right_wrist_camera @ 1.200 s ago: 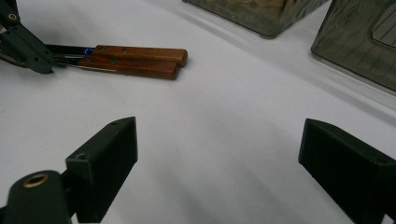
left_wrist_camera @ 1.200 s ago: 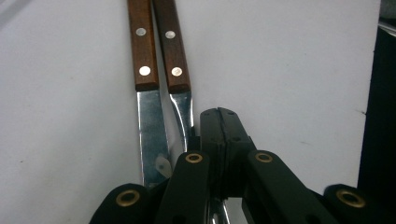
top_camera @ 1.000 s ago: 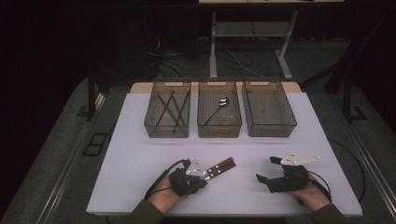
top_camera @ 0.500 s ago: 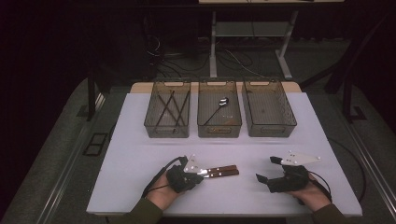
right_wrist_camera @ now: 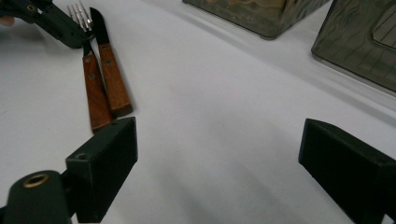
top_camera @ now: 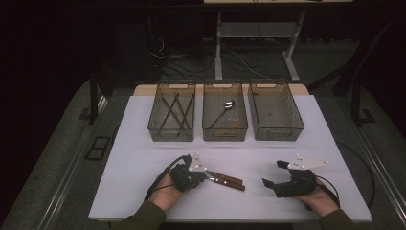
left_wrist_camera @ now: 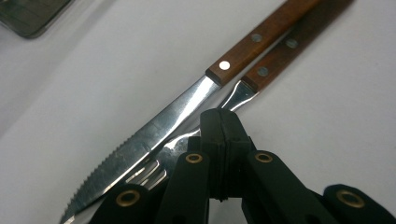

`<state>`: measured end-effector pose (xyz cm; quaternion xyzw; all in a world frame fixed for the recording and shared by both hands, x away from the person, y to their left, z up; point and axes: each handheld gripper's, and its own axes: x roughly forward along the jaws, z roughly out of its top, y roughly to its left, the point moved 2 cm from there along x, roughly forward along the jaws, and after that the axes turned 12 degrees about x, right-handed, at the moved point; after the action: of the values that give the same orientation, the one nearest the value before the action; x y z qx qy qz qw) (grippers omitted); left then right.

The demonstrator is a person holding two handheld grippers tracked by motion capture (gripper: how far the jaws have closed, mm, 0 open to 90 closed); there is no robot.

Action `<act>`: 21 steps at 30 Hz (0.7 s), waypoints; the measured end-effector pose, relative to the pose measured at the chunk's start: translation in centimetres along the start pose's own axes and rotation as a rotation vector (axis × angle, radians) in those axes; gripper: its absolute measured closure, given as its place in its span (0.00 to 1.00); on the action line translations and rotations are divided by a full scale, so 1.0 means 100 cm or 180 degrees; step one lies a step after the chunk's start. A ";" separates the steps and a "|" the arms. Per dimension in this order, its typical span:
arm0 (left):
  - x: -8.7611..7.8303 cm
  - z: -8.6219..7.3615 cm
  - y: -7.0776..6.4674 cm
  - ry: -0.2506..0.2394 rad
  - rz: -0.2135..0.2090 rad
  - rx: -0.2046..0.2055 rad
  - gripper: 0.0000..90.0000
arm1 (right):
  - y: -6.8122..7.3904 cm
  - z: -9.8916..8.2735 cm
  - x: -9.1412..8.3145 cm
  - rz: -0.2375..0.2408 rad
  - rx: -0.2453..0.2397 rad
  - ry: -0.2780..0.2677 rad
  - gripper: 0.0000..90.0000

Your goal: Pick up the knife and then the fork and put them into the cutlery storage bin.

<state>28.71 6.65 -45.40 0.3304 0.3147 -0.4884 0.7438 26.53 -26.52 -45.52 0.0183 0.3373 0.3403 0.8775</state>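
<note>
Left hand-held gripper [top_camera: 207, 176] shut on fork [left_wrist_camera: 236, 93] neck, wooden handles of fork and knife [left_wrist_camera: 163, 123] pointing away rightward along bench [top_camera: 143, 163]; left gripper view reveals serrated blade; right hand-held gripper [top_camera: 273, 173] wide open, empty.

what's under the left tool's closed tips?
The left tool sits shut over the neck of the fork, beside the knife. The fork's tines are largely covered by the tool's black links.

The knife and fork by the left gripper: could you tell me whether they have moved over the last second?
Yes. The knife and fork have swung round: their handles, earlier angled up towards the trays, now point right and slightly towards the table's near edge.
</note>
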 end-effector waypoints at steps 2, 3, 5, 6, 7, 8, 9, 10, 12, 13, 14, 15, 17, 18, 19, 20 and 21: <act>0.002 0.001 0.002 -0.0020 0.0023 -0.0013 1.00 | 0.000 0.000 0.000 0.0002 0.0006 0.0002 0.13; 0.001 0.001 0.004 0.0024 0.0019 0.0039 1.00 | 0.000 0.000 0.000 0.0001 0.0005 0.0003 0.13; 0.002 0.002 0.006 0.0031 0.0038 0.0044 1.00 | 0.000 0.000 0.000 0.0003 0.0006 0.0003 0.13; 0.003 0.002 0.006 0.0018 0.0058 0.0040 1.00 | 0.000 0.000 0.000 0.0002 0.0004 0.0002 0.13; 0.003 0.003 0.007 0.0022 0.0065 0.0025 1.00 | 0.000 0.000 0.000 0.0005 0.0007 0.0004 0.13; 0.004 0.003 0.009 0.0027 0.0065 0.0031 1.00 | 0.000 0.000 0.000 0.0006 0.0006 0.0008 0.13; 0.004 0.003 0.009 0.0012 0.0069 0.0019 1.00 | 0.000 0.000 0.000 0.0007 0.0006 0.0011 0.13; 0.005 0.003 0.009 0.0009 0.0070 0.0019 1.00 | 0.000 0.000 0.000 0.0009 0.0007 0.0012 0.13; 0.004 0.003 0.009 0.0012 0.0066 0.0021 1.00 | 0.000 0.000 0.000 0.0012 0.0002 0.0010 0.13; 0.004 0.003 0.008 -0.0010 0.0056 0.0014 1.00 | 0.000 0.000 0.000 0.0011 0.0003 0.0008 0.13; 0.004 0.003 0.008 -0.0032 0.0032 -0.0003 1.00 | 0.000 0.000 0.000 0.0010 0.0005 0.0006 0.13; 0.004 0.003 0.007 -0.0091 0.0006 -0.0062 1.00 | 0.000 0.000 0.000 0.0002 0.0004 0.0001 0.13; 0.002 0.003 0.006 -0.0142 -0.0004 -0.0092 0.98 | 0.000 0.000 -0.001 0.0020 0.0005 -0.0001 0.13; 0.001 0.002 0.005 -0.0168 -0.0002 -0.0100 0.96 | 0.000 0.000 -0.001 0.0032 0.0020 -0.0010 0.13; -0.001 0.000 0.005 -0.0191 -0.0023 -0.0101 0.94 | 0.000 0.000 -0.001 0.0035 0.0026 -0.0007 0.13; -0.004 -0.002 0.005 -0.0213 -0.0033 -0.0115 0.91 | 0.000 0.001 -0.002 0.0043 0.0044 -0.0004 0.13; -0.006 -0.004 0.005 -0.0246 -0.0043 -0.0114 0.88 | 0.001 0.001 -0.002 0.0047 0.0060 -0.0016 0.13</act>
<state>28.94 7.44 -45.00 0.2958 0.2966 -0.5001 0.7579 26.48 -26.56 -45.31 0.0298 0.3382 0.3435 0.8756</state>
